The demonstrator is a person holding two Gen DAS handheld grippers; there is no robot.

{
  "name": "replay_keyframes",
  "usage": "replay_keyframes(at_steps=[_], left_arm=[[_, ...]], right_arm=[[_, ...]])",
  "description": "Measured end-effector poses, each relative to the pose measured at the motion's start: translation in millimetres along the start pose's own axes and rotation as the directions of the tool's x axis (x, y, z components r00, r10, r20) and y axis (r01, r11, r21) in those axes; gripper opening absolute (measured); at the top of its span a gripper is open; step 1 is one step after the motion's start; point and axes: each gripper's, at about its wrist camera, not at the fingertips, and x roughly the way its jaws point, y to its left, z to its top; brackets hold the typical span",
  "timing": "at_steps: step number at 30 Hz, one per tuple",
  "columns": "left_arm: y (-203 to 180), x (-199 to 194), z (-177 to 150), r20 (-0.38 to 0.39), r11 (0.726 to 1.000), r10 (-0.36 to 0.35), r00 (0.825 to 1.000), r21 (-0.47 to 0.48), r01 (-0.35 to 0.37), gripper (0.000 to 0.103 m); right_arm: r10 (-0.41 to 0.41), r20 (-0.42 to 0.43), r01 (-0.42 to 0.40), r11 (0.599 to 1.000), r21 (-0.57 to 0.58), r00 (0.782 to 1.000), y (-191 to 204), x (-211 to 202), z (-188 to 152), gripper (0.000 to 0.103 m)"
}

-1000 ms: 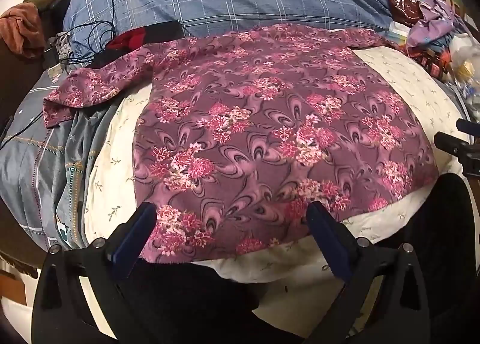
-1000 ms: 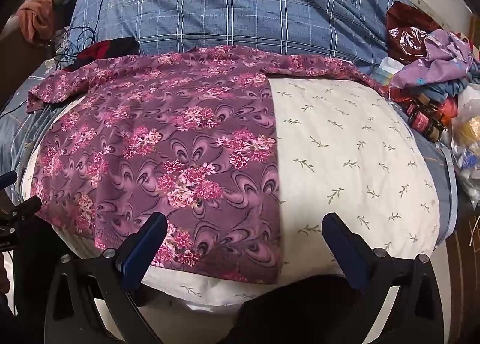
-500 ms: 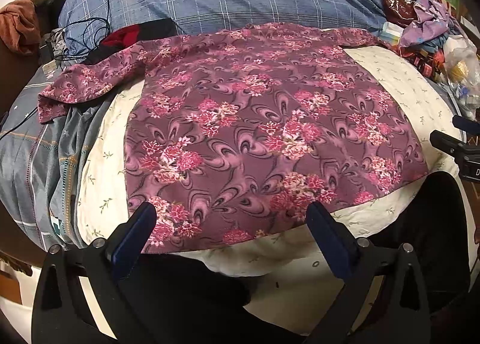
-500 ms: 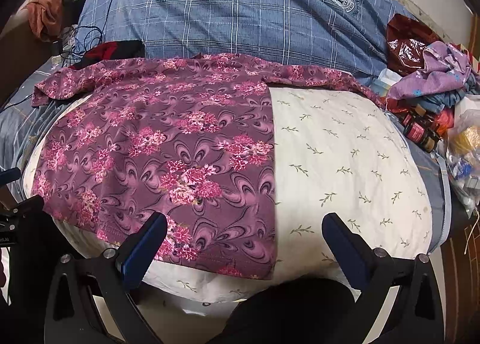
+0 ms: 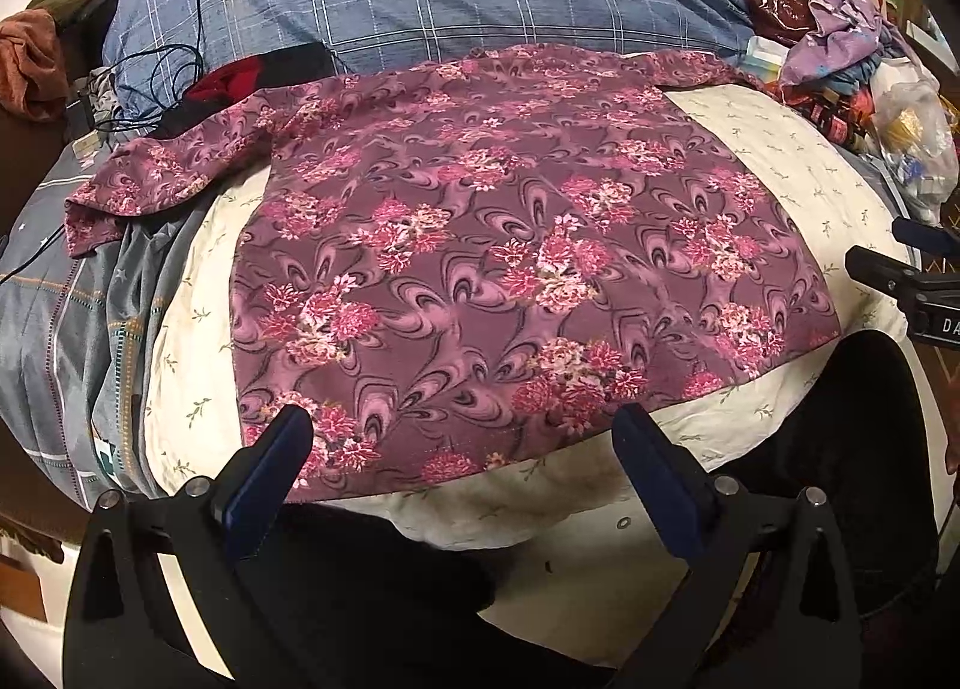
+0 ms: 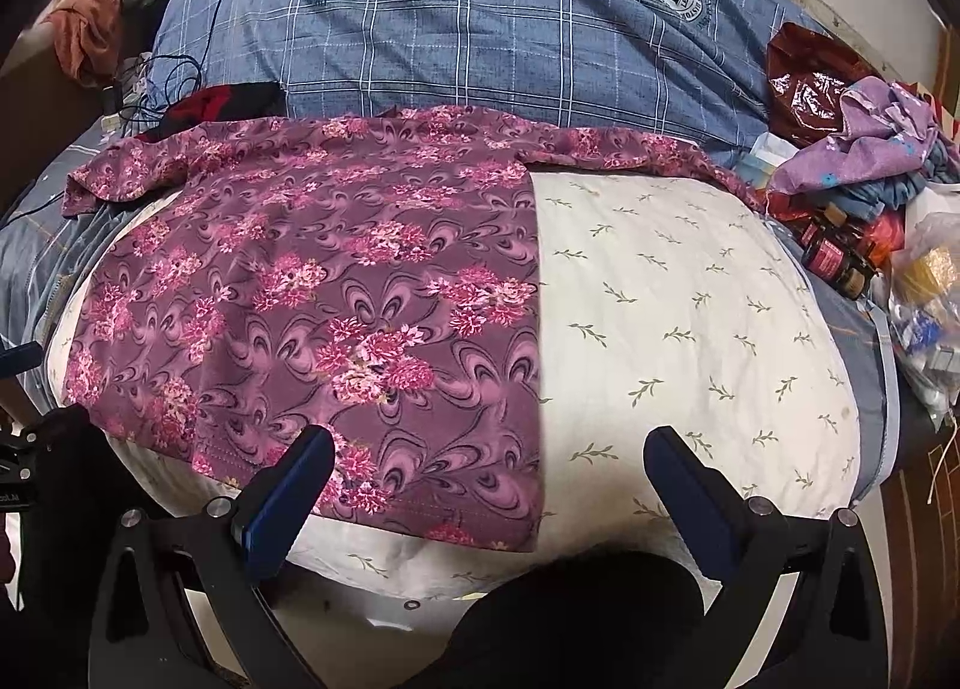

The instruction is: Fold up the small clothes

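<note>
A purple floral shirt [image 5: 510, 269] lies spread flat on a cream leaf-print pillow [image 5: 798, 161], sleeves out to both sides at the far edge. In the right wrist view the shirt [image 6: 336, 305] covers the pillow's [image 6: 690, 317] left half. My left gripper [image 5: 462, 449] is open and empty, hovering just before the shirt's near hem. My right gripper [image 6: 489, 467] is open and empty over the hem's right corner. The right gripper also shows at the right edge of the left wrist view [image 5: 912, 275].
A blue plaid pillow [image 6: 510, 29] lies behind the shirt. A pile of clothes, bottles and bags [image 6: 870, 191] sits at the right. Cables [image 5: 150, 83] and a grey blanket [image 5: 60, 317] lie at the left. The bed edge is just below the grippers.
Both grippers have drawn back slightly from the shirt toward the bed's near edge. The shirt has not moved. Both stay open.
</note>
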Motion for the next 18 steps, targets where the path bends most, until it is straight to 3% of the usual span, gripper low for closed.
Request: replay_keyframes(at_steps=[18], left_arm=[[-2.2,0.4,1.0,-0.004,1.0,-0.006,1.0,0.009,0.006,0.101]], right_arm=[[-0.001,-0.012,0.0,1.0,-0.003,1.0,1.5,2.6,0.4,0.103]])
